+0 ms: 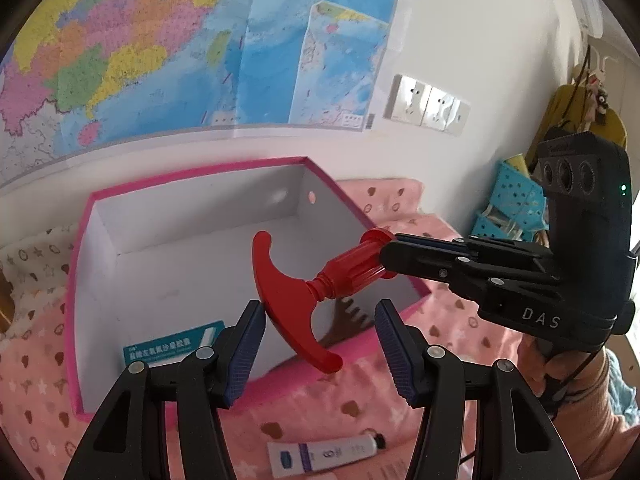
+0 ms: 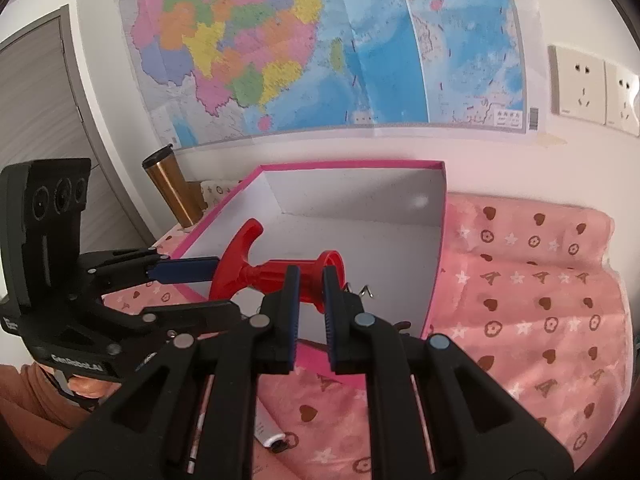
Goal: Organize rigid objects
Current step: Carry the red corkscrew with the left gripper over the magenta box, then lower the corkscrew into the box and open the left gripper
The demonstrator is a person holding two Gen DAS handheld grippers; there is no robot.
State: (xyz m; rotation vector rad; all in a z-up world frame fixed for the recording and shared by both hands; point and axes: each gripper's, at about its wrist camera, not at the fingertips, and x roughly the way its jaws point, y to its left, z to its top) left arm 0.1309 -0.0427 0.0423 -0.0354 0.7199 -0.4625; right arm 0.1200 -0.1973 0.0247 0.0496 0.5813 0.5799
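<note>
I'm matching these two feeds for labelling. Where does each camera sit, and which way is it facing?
Left wrist: on the left gripper, looking along its open fingers into the pink box; the right gripper and hand enter from the right.
Right wrist: on the right gripper, shut on the red corkscrew over the box; the left gripper is at left.
Shared: box, corkscrew, wall map, pink cloth.
</note>
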